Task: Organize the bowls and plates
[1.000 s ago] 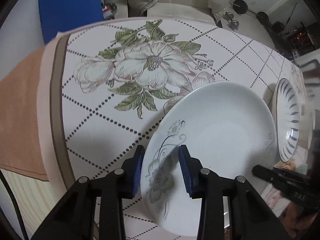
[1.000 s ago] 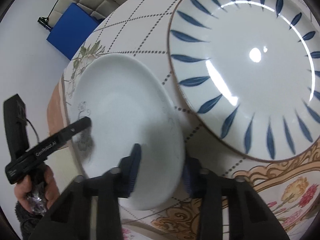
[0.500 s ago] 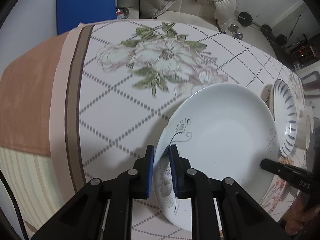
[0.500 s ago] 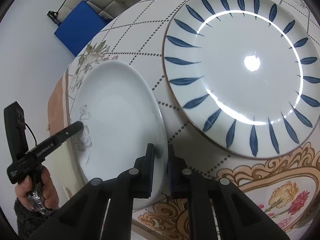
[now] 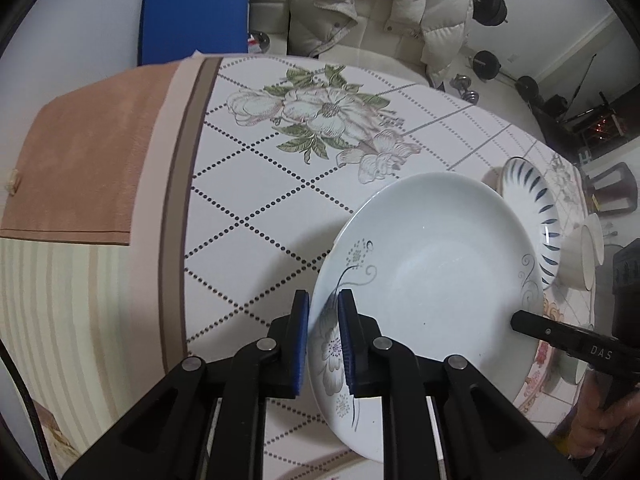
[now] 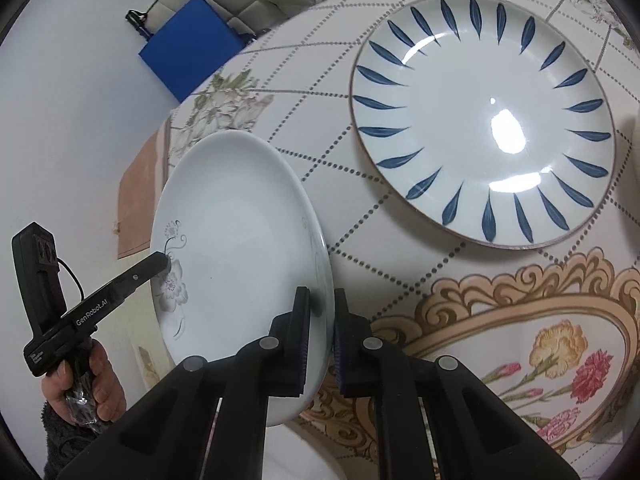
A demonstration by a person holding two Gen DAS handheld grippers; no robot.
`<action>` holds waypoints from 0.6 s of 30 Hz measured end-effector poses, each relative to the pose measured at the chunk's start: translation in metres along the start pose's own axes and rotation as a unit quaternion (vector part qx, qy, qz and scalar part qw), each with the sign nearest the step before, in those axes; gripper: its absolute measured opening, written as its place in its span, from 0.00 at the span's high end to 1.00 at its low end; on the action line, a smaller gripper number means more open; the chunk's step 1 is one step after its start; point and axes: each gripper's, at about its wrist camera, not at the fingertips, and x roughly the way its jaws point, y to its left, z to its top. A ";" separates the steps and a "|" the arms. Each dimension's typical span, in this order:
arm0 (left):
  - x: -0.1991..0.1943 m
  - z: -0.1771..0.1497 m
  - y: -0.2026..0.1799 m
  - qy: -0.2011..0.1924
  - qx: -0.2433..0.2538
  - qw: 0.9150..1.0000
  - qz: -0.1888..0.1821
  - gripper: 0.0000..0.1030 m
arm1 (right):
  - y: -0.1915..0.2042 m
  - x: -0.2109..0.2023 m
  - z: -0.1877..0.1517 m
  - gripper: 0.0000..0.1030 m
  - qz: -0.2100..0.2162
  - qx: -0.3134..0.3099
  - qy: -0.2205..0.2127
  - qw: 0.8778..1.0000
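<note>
Both grippers clamped the same white floral plate (image 5: 432,264) by opposite edges. The left gripper (image 5: 323,340) had its blue pads pinched narrowly on the rim beside the grey flower print, and the right gripper (image 6: 322,336) gripped the far rim in the same narrow way. The plate sat tilted, apparently raised off the patterned tablecloth (image 5: 256,200). Just beyond it, apart from it, the blue-leaf plate (image 6: 484,120) lay flat on the cloth. A cream bowl (image 5: 586,256) stood past that plate in the left wrist view. A padded jacket (image 5: 380,12) hung on a chair behind the table.
</note>
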 end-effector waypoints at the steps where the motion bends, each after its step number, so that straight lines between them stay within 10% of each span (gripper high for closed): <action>1: -0.005 -0.002 -0.001 -0.004 -0.001 1.000 -0.001 0.88 | 0.002 -0.005 -0.004 0.89 0.001 -0.004 -0.003 1.000; 18: -0.077 -0.110 -0.007 -0.015 -0.022 1.000 0.001 0.88 | 0.016 -0.071 -0.124 0.89 0.010 -0.049 0.011 0.999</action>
